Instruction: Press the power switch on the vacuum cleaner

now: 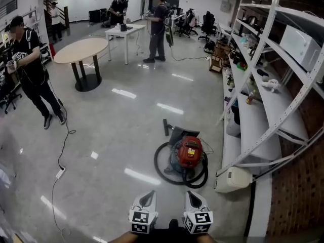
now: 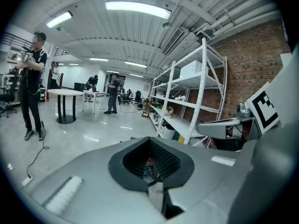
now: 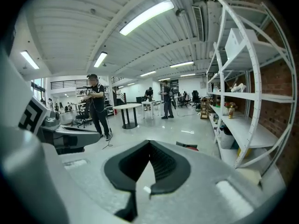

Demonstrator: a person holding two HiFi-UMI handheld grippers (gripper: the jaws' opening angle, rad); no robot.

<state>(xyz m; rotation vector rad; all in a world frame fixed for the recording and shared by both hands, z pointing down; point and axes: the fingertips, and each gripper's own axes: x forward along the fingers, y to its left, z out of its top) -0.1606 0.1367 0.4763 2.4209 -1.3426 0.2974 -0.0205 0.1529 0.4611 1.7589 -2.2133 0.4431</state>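
Approach step, nothing pressed yet. The vac (image 1: 189, 153) sits on the floor just beside the rack (image 1: 258, 130), twd its near end. My L gripper (image 1: 150, 195) & R gripper (image 1: 191, 195) are both closed, empty, well short of the rack. Next: walk in, lower one tip onto the switch; can't spot it from here.

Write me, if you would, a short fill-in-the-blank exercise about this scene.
The vacuum cleaner has a ___ top.
The hose coiled round it is ___.
The left claw and the right claw are both ___, holding nothing.
Missing words: red; black; shut.
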